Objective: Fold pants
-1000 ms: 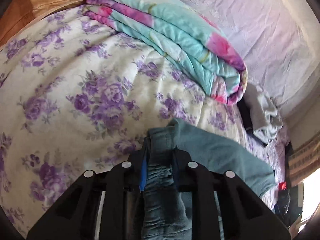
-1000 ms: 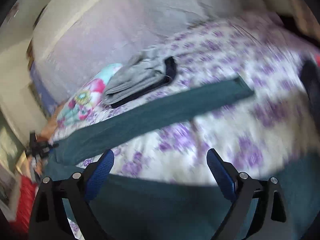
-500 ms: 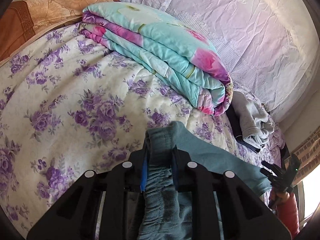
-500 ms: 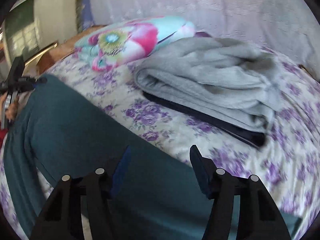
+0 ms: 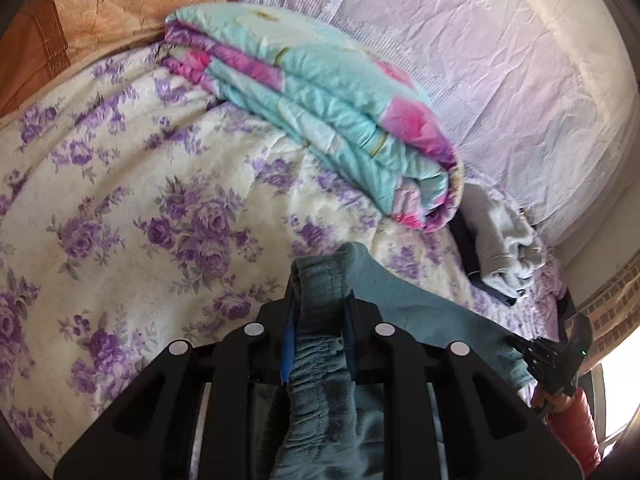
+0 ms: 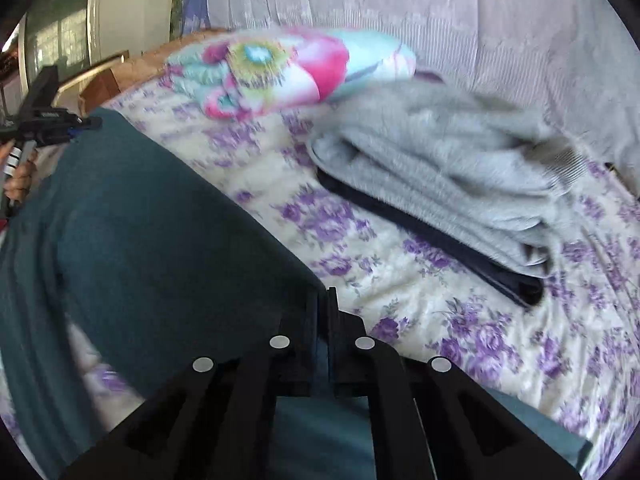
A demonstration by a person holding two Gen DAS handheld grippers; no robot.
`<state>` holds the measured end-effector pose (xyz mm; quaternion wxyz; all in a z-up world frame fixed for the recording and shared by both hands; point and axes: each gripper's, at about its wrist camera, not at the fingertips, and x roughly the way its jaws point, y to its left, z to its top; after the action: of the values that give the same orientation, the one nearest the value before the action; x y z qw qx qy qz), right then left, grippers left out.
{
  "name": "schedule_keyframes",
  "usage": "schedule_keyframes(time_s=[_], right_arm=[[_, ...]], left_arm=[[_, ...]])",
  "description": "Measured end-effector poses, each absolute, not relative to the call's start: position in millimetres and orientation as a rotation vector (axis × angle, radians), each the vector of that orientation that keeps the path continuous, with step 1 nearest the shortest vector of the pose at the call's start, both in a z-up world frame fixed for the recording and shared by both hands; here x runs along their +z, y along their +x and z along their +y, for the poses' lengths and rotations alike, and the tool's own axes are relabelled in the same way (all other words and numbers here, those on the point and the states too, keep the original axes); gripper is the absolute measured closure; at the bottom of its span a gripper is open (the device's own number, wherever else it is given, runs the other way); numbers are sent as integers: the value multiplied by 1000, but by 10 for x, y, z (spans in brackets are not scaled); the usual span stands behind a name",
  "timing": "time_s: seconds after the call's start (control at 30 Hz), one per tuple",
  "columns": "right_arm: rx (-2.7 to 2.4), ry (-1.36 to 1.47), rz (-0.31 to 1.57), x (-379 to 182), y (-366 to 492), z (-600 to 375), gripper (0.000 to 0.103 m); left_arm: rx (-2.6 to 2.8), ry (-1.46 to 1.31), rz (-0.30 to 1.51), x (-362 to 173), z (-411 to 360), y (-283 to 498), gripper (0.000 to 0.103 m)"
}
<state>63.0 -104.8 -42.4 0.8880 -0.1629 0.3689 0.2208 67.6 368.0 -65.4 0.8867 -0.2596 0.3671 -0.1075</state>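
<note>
The left gripper (image 5: 319,312) has its two fingers squeezed onto the bunched, stretchy waistband of the teal pants (image 5: 420,312). The cloth fills the small gap between the fingers and hangs down toward the camera. From there the pants stretch away to the right, across the bed sheet (image 5: 120,208) with purple flowers on it.

The right gripper (image 6: 323,304) has its fingers pressed nearly together, with only a thin slit between them. They pinch the edge of the pants (image 6: 140,248). The dark teal cloth spreads wide to the left of the fingers and lies over the flowered sheet (image 6: 420,300).

Far off at the left edge of the right wrist view, the other gripper (image 6: 44,120) shows, held in a hand.

Past the pants, a folded gray garment (image 6: 448,168) lies on top of something dark and flat (image 6: 460,256). A folded blanket (image 5: 312,96) in light blue and pink sits behind that. A brownish-orange pillow (image 5: 100,20) lies at the top left of the left wrist view. A pale wrinkled cloth (image 5: 500,60) covers the wall side.
</note>
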Motion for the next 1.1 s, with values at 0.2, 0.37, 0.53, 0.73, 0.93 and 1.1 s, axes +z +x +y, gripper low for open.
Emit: schedule_keyframes(time_s=[0.2,0.37,0.53,0.73,0.93,1.1], right_arm=[[441,-295,634,32,-376,-1132,99],[446,-313,569,10,-1367,-1145,99],[453,-308,616,-347,-1850,-1096,99],[448,-369,622,-526,-2056,-992,98],[463,-407,665,-637,-2097,-962,99],[473,-407,679,-653,-2084,-963,98]], left_arm=[[-297,-553,648,-405,3677,229,85],[-315,-573,599,-421,3718,-534,85],[-304,-531,682,-560,3747,-1005,81],[-173,-514,766,-682,3812,-1185,47],[-148,-594,743,-561,3846,-1478,26],[-166,-623,852,-649,3724,-1511,26]])
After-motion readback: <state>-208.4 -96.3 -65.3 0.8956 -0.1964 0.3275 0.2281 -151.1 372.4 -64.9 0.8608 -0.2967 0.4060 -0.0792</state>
